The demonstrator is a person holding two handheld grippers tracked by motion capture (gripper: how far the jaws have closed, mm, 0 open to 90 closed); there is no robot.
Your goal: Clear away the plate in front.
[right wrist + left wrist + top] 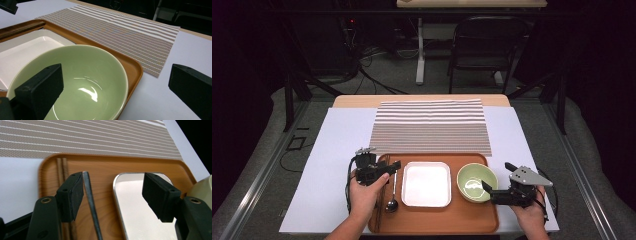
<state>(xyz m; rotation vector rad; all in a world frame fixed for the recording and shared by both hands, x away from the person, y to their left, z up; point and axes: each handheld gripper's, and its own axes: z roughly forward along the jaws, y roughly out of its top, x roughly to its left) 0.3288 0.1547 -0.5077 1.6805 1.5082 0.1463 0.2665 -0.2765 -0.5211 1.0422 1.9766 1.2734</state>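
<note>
Two claws: the left gripper (393, 165) and the right gripper (497, 179) are each being held in a hand over the brown wooden tray (472, 217).
Left gripper: its jaws are standing apart with nothing between the pads; in its own view (113, 195) the thin metal handle of the spoon (90, 200) is running just inside the near jaw, not clamped.
Ahead of the left gripper: the white square plate (135, 205) is lying under the gap and the far jaw, and a pair of dark wooden chopsticks (62, 166) is lying along the tray's edge, outside the near jaw.
Spoon: seen from above, the spoon (392, 192) is lying on the tray just beside the person's left hand (364, 192), bowl end toward the person.
Right gripper: its jaws are gaping wide, empty (120, 85); one jaw is hovering over the pale green round ceramic bowl (82, 75), the other is sitting outside the tray over the white table cover (155, 100).
Bowl: the bowl (476, 181) is sitting on the tray, just beside the plate (427, 183).
Beyond both claws: the brown-and-white striped placemat (432, 125) is lying flat against the tray's far edge.
Right hand: the person's right hand (528, 212) is gripping the claw's body from below.
</note>
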